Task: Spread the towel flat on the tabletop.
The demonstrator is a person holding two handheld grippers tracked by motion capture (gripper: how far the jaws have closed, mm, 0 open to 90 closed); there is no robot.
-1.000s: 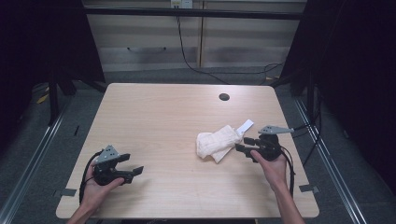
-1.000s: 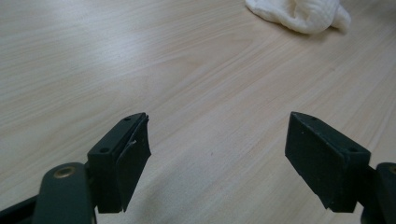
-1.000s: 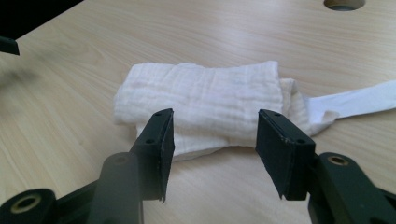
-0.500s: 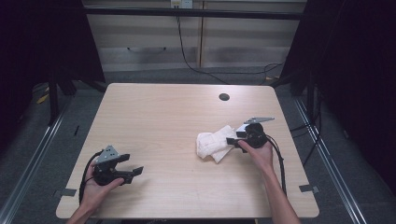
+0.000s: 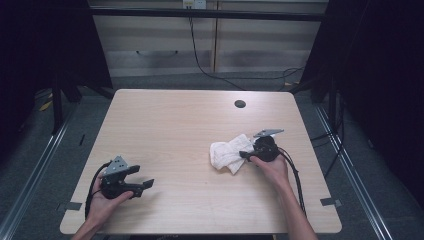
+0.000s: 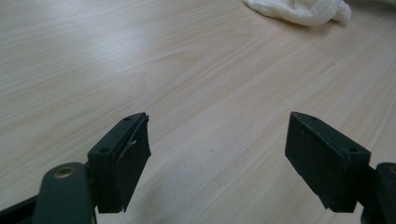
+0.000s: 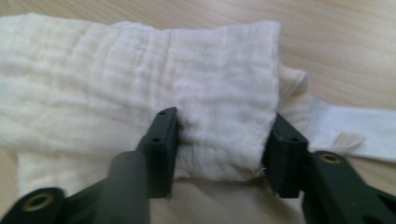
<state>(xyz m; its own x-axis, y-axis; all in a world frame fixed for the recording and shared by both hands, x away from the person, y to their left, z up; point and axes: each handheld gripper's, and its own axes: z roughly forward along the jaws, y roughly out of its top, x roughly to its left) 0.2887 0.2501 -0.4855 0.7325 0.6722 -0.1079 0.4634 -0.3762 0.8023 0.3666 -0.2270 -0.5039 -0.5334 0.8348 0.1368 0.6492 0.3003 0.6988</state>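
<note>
the white cloth [image 5: 227,154] lies crumpled on the table [image 5: 165,130], right of centre. right gripper [image 7: 219,144] has just been closing, pinching a folded corner; left gripper [image 6: 217,154] spread, idle. soft, light, limp; best gripped through the layered edge.

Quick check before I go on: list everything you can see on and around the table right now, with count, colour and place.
cloth: one, cream-white, crumpled, right half of the table, a fold between the right gripper's jaws
table: one, light wood, centre, with a dark round hole near its far edge
cabinets: pale, behind the table
cables: black, on the floor beyond the table
left gripper: one, black, near-left of the table, jaws open over bare wood
right gripper: one, black, at the cloth's right edge, jaws just closing on the fold
hands: two, one holding each gripper
</note>
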